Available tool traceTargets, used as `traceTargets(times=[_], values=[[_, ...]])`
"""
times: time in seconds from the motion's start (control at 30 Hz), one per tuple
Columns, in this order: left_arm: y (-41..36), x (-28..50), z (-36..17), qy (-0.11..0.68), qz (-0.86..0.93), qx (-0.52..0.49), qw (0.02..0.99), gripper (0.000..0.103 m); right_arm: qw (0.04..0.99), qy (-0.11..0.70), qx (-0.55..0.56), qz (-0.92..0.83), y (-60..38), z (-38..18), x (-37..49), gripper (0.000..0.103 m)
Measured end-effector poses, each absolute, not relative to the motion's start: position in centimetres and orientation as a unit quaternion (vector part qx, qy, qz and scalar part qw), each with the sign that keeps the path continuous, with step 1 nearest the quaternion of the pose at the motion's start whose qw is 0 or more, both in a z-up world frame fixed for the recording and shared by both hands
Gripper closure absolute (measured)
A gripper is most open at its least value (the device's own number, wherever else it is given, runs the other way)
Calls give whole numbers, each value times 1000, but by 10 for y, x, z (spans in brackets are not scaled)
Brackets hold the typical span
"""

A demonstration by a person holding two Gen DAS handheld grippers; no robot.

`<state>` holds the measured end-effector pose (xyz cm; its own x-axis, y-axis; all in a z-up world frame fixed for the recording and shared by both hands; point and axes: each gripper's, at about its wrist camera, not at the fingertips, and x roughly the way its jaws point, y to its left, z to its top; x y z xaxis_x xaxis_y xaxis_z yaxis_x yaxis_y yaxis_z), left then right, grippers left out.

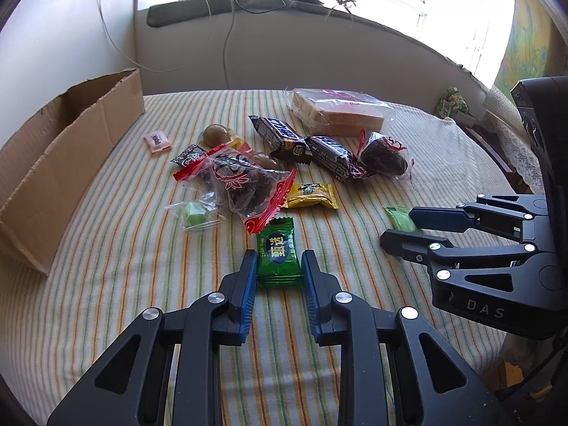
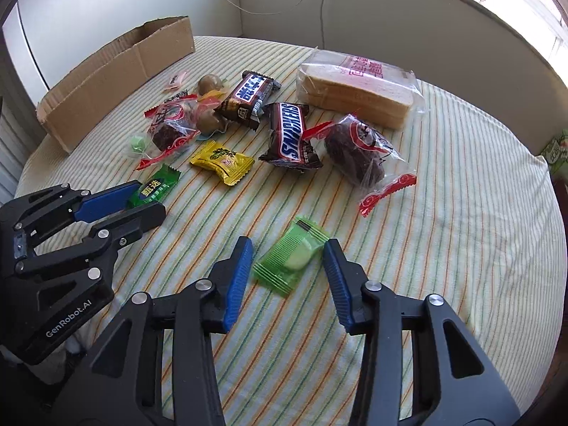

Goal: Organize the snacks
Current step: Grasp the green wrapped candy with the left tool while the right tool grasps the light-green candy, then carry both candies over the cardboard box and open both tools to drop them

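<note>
Green candy (image 1: 278,254) sits clamped between left jaws; right jaws apart around pale-green packet (image 2: 291,255).

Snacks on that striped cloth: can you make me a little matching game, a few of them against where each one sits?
Things:
1. dark green candy
2. pale green candy
3. yellow candy
4. bag of sliced bread

Places:
A. between the fingers of the right gripper
B. at the far side of the cloth, towards the wall
C. between the fingers of the left gripper
D. lying free, beside a Snickers bar

Pairs: 1-C, 2-A, 3-D, 4-B
</note>
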<state>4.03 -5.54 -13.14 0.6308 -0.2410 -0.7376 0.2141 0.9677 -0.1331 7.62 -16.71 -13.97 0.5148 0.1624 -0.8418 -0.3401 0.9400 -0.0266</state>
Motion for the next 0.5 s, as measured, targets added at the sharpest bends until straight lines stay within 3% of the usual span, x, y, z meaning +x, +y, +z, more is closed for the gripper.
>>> traceTargets(times=[0.03,0.5], values=[[-54,40,-131,412,-127,-21,902,80,865,470,-93,147,-166,-139,77,78],[-32,25,-108,389,-124,-58,911,80,873,458,-59,155,-174,-119,77,78]])
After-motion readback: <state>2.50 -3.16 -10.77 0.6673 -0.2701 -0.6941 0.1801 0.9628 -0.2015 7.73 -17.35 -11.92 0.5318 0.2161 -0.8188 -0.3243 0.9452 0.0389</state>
